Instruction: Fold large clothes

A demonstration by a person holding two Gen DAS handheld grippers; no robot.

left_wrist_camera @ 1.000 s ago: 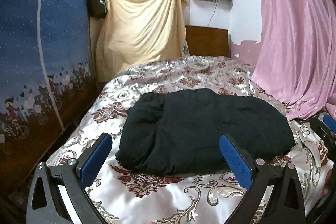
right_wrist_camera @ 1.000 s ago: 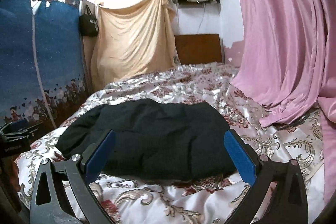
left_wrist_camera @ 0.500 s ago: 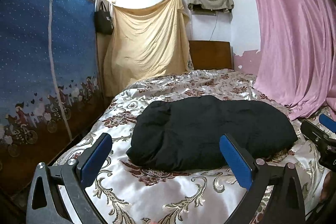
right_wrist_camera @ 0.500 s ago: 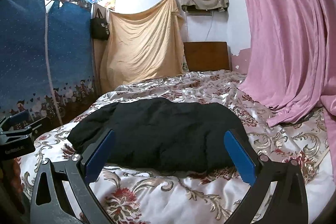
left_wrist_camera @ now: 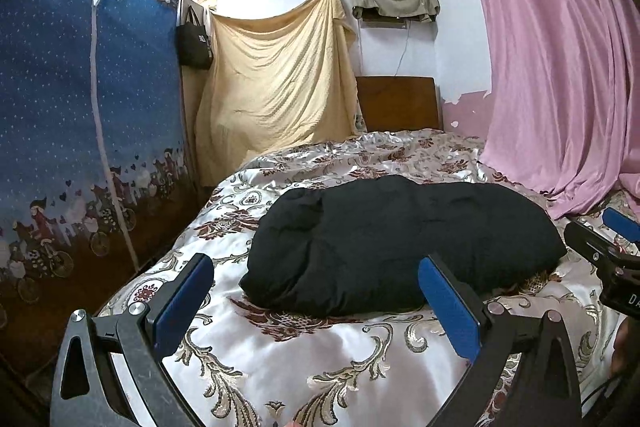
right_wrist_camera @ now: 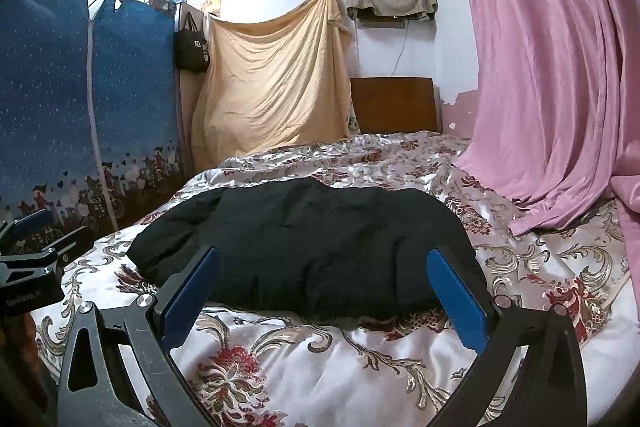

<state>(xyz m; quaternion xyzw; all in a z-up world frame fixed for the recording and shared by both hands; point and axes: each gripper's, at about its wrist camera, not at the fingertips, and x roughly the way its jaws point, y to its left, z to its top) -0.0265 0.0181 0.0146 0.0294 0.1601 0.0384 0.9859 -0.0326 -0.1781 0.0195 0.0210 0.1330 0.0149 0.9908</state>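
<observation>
A black garment (left_wrist_camera: 400, 243) (right_wrist_camera: 308, 243) lies folded into a thick bundle across the middle of the bed (left_wrist_camera: 360, 355) (right_wrist_camera: 320, 359), whose cover is shiny and floral. My left gripper (left_wrist_camera: 316, 291) is open, held back from the bundle's near edge with nothing between its blue pads. My right gripper (right_wrist_camera: 322, 287) is open too, just short of the bundle's near side and empty. The right gripper also shows at the right edge of the left wrist view, and the left gripper at the left edge of the right wrist view.
A blue fabric wardrobe (left_wrist_camera: 80, 147) stands along the bed's left side. A pink curtain (right_wrist_camera: 540, 67) hangs on the right, its hem resting on the bed. A yellow sheet (left_wrist_camera: 276, 83) and a wooden headboard (left_wrist_camera: 400, 103) are at the far end.
Both grippers have drawn back and lowered away from the black bundle, which now sits farther off in each view. The bundle itself has not moved.
</observation>
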